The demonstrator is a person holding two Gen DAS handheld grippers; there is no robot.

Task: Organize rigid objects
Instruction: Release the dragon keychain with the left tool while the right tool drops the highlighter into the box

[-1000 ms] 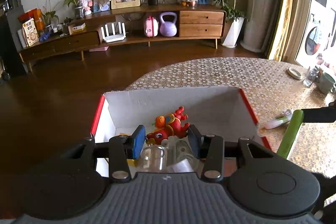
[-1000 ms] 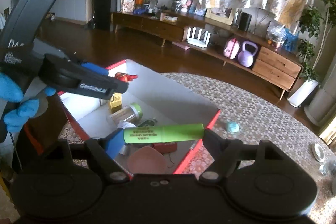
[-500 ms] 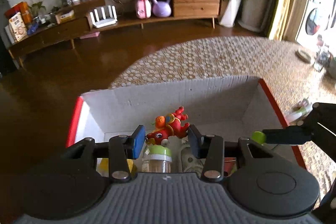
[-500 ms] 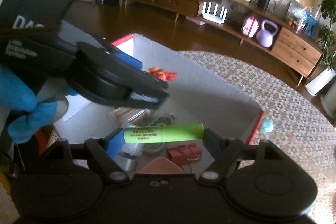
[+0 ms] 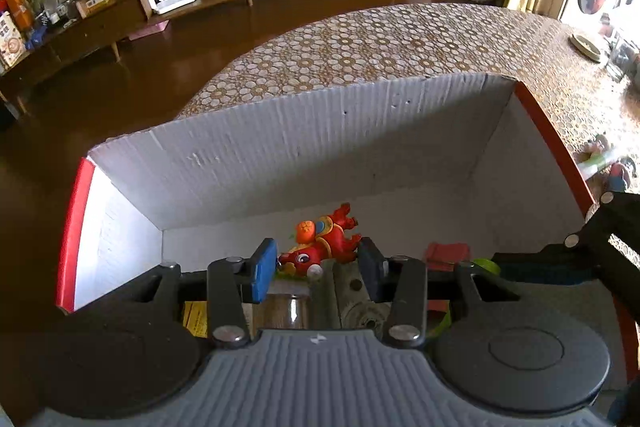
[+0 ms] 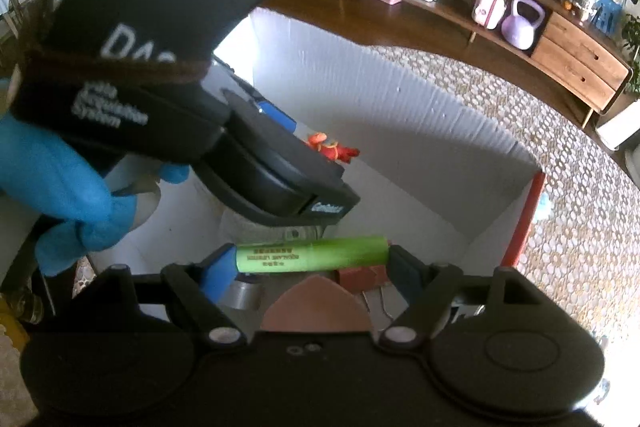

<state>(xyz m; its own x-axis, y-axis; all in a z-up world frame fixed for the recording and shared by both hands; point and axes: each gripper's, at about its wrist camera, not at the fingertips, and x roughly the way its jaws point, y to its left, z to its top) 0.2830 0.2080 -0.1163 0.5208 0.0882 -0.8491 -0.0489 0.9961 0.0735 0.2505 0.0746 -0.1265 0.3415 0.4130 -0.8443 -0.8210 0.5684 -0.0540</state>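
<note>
Green tube (image 6: 312,258) lies crosswise, clamped end to end in the right hand-held gripper (image 6: 310,261), just above the white box's (image 5: 320,147) floor. Left hand-held gripper (image 5: 316,277) hangs part-open beside it; whether it holds anything, I cannot tell.

Left gripper (image 5: 316,273) inside white red-edged box (image 5: 280,155) on patterned bench (image 5: 380,43), fingers (image 5: 264,275) flanking clear jar (image 5: 286,311); contact unclear. Red toy (image 5: 324,247) near box's far wall. Green tube (image 5: 486,264) at right.
</note>
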